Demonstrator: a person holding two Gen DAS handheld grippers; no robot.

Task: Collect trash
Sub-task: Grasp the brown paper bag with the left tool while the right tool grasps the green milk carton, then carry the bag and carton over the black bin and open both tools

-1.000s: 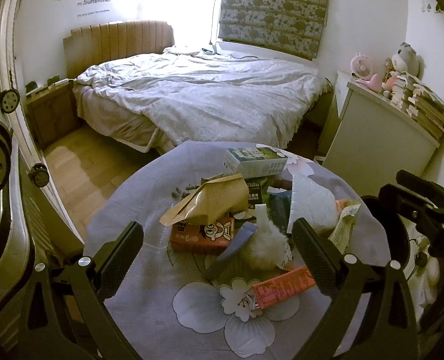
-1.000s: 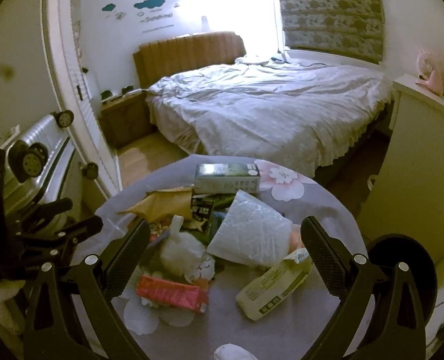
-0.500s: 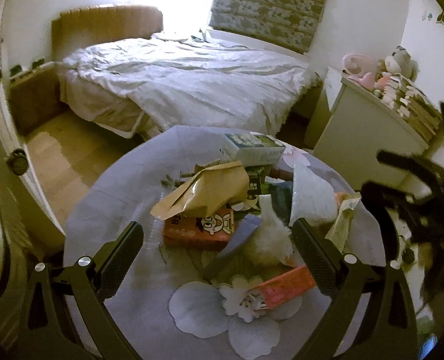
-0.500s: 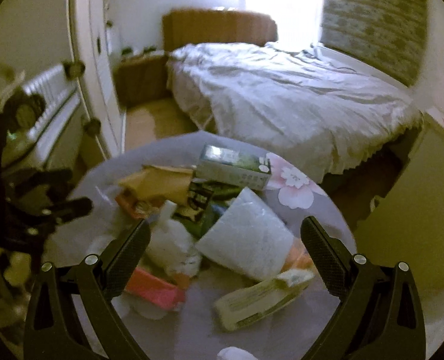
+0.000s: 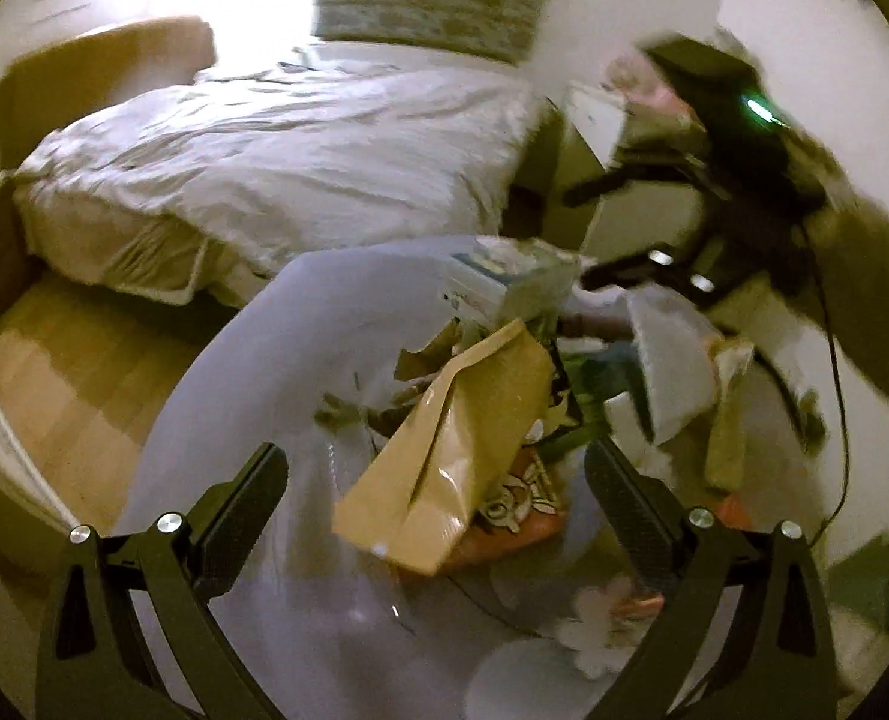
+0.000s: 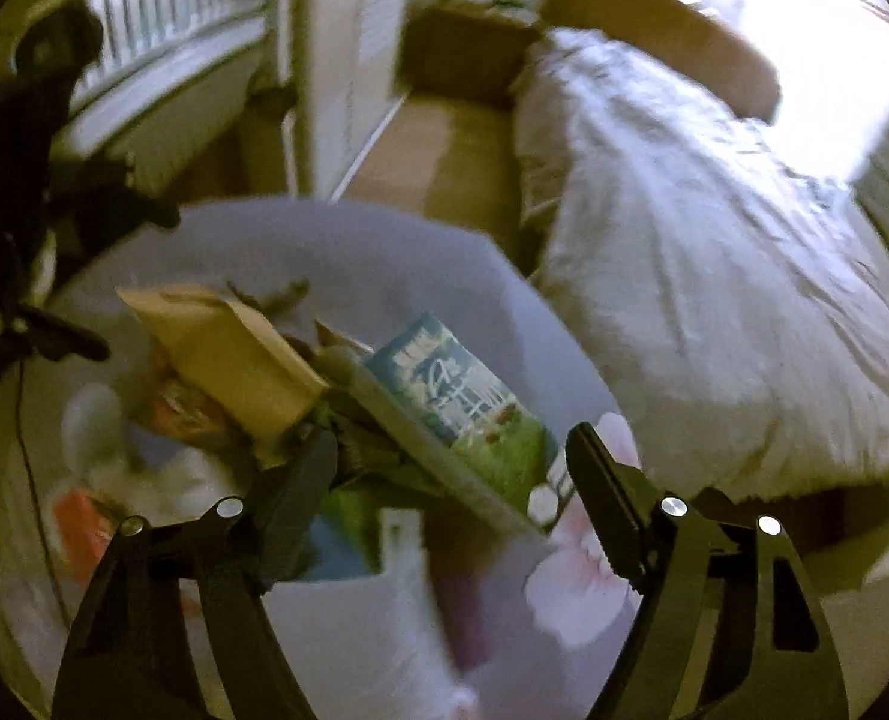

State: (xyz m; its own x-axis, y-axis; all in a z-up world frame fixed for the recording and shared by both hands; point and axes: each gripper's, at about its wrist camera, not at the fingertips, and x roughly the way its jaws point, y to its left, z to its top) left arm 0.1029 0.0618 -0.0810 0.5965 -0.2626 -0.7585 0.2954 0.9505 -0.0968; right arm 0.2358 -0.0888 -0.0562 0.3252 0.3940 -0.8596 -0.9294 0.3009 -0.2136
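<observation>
A heap of trash lies on a round table with a lilac flowered cloth (image 5: pixel 252 396). A brown paper envelope (image 5: pixel 462 444) lies on top of an orange packet (image 5: pixel 522 510), between the fingers of my open, empty left gripper (image 5: pixel 435 480). A green and blue milk carton (image 6: pixel 462 402) lies between the fingers of my open right gripper (image 6: pixel 450 468), which hovers just over it. The carton also shows in the left wrist view (image 5: pixel 504 282), with my right gripper (image 5: pixel 654 228) behind it. A white plastic bag (image 5: pixel 672 360) lies to the right.
A bed with a pale crumpled cover (image 5: pixel 276 150) stands beyond the table. Wooden floor (image 5: pixel 60 384) lies to the left. A white dresser (image 5: pixel 600 120) stands at the right. My left gripper shows dark in the right wrist view (image 6: pixel 18 228), before a white radiator-like rail (image 6: pixel 162 36).
Both grippers have moved forward and down over the table. The right one swung left over the milk carton. The left one closed in on the brown envelope. Both views are blurred by motion.
</observation>
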